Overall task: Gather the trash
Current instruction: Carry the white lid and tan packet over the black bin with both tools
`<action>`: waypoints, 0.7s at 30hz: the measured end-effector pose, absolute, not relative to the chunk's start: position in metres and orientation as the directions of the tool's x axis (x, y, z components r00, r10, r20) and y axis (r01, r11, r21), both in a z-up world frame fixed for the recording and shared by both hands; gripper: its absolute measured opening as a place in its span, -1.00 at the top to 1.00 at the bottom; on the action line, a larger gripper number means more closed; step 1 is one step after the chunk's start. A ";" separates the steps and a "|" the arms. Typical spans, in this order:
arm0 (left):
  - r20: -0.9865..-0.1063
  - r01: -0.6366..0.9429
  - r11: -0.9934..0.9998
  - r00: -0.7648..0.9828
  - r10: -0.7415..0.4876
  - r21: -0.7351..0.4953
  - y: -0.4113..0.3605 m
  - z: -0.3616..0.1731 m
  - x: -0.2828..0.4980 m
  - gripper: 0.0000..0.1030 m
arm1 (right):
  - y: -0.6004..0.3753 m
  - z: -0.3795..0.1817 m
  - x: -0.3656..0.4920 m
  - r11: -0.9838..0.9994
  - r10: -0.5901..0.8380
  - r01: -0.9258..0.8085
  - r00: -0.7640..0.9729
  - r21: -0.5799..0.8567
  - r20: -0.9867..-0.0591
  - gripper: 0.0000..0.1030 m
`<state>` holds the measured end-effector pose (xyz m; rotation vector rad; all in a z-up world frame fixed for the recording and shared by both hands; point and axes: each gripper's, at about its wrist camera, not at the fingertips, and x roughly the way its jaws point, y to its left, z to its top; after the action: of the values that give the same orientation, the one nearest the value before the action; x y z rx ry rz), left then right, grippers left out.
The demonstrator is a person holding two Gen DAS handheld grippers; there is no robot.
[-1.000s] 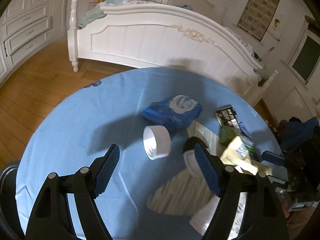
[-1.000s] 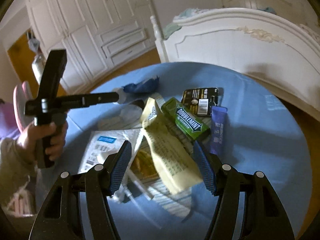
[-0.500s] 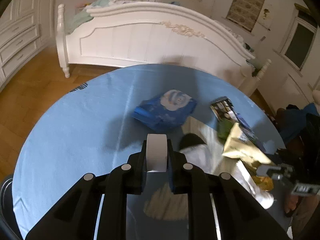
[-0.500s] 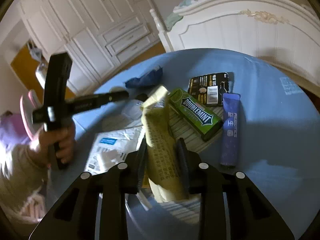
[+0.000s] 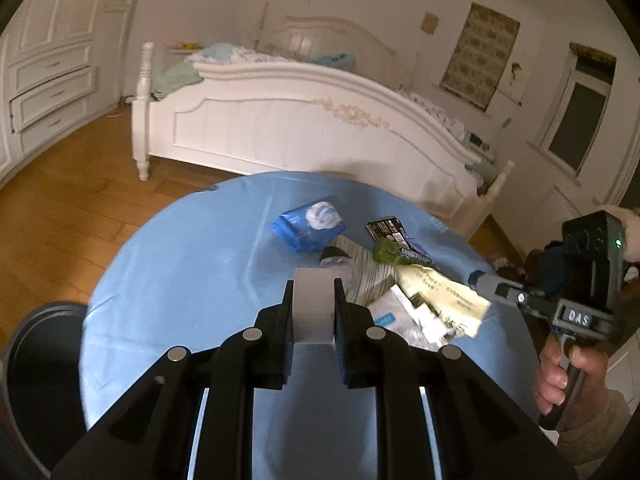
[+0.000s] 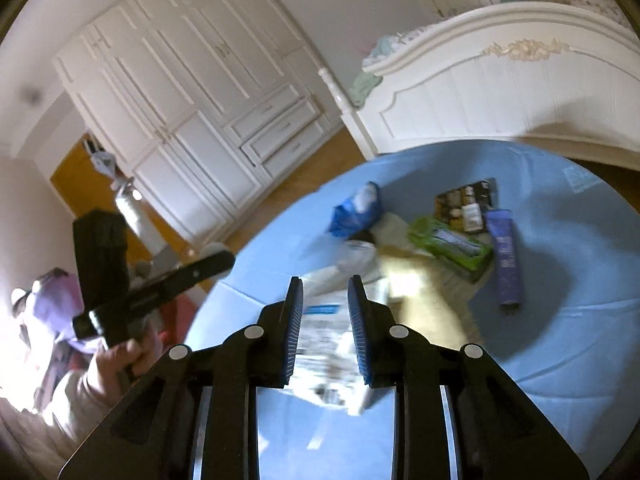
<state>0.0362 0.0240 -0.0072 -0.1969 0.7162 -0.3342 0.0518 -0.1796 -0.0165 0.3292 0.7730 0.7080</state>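
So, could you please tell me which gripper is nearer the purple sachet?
Right. The right gripper, jaws just closing around a wrapper, hovers near the purple sachet; the left gripper, gripping a white cap, sits beyond the pile.

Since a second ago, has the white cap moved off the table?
Yes. The white cap, which lay on the blue table near the blue tissue pack, now sits clamped in the left gripper, lifted toward the camera.
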 end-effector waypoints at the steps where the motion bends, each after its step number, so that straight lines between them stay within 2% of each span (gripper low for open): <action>1: -0.606 0.219 0.929 0.709 -0.362 -0.299 0.031 -0.007 0.031 0.66 | -0.173 -0.012 0.050 0.723 0.691 -0.465 0.503 0.511 -0.520 0.56; 6: -0.599 0.132 0.930 0.731 -0.325 -0.344 0.078 -0.015 -0.001 0.66 | -0.167 0.002 0.055 0.796 0.605 -0.409 0.572 0.446 -0.554 0.55; 8: -0.601 0.110 0.931 0.736 -0.312 -0.349 0.092 -0.017 -0.010 0.66 | -0.173 -0.002 0.066 0.849 0.529 -0.353 0.582 0.394 -0.618 -0.02; 9: -0.603 0.098 0.932 0.738 -0.304 -0.350 0.098 -0.019 -0.015 0.66 | -0.175 -0.007 0.073 0.881 0.473 -0.329 0.600 0.341 -0.645 -0.51; 11: -0.606 0.080 0.933 0.740 -0.292 -0.352 0.106 -0.022 -0.022 0.66 | -0.175 -0.017 0.082 0.923 0.378 -0.305 0.612 0.234 -0.695 -0.55; 12: -0.606 0.074 0.931 0.741 -0.290 -0.356 0.108 -0.024 -0.025 0.66 | -0.173 -0.028 0.090 0.940 0.318 -0.297 0.591 0.167 -0.741 -0.52; 14: -0.604 0.068 0.928 0.741 -0.293 -0.367 0.110 -0.027 -0.027 0.66 | -0.172 -0.045 0.100 0.942 0.297 -0.302 0.539 0.149 -0.788 -0.27; 15: -0.603 0.069 0.926 0.741 -0.297 -0.371 0.109 -0.028 -0.027 0.66 | -0.171 -0.056 0.104 0.939 0.298 -0.306 0.499 0.157 -0.813 -0.08; 16: -0.601 0.071 0.925 0.741 -0.300 -0.373 0.107 -0.028 -0.027 0.66 | -0.170 -0.063 0.105 0.935 0.306 -0.315 0.478 0.165 -0.823 0.27; 17: -0.599 0.079 0.923 0.740 -0.308 -0.377 0.102 -0.029 -0.026 0.66 | -0.169 -0.064 0.104 0.930 0.317 -0.324 0.477 0.171 -0.820 0.33; 19: -0.594 0.090 0.922 0.740 -0.314 -0.376 0.097 -0.029 -0.027 0.66 | -0.170 -0.055 0.095 0.921 0.357 -0.334 0.510 0.202 -0.783 0.75; 21: -0.592 0.101 0.924 0.741 -0.318 -0.369 0.091 -0.028 -0.026 0.66 | -0.170 -0.041 0.086 0.909 0.400 -0.343 0.548 0.238 -0.735 0.77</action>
<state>-0.0263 0.0910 -0.0282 -0.3259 0.7018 -0.2341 0.0860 -0.1695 -0.0407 0.0694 0.8877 0.4404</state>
